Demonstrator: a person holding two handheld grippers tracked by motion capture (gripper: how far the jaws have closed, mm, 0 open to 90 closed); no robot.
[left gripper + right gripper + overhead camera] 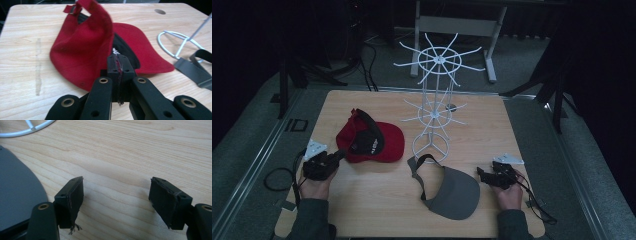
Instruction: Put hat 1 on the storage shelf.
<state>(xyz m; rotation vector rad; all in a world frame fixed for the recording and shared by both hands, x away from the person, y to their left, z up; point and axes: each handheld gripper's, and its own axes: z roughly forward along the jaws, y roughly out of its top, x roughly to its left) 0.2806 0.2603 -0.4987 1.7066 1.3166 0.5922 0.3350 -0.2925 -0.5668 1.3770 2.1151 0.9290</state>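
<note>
A red cap [372,142] with a black lining lies on the left half of the wooden table [362,200]. In the left gripper view the red cap [82,50] has its near side raised and folded. My left gripper [117,66] is shut on the cap's near edge, with a sliver of red fabric pinched between the pads. In the high view the left gripper [339,156] sits at the cap's left rim. A grey visor [454,192] lies front centre. My right gripper [482,174] rests just right of it, and the right gripper [116,200] is open over bare wood.
A white wire display rack [437,100] with radiating hooks stands at the table's middle; its ring base [175,42] is close behind the visor strap [193,70]. The visor brim [17,190] lies left of the right jaws. Cables trail off both front corners.
</note>
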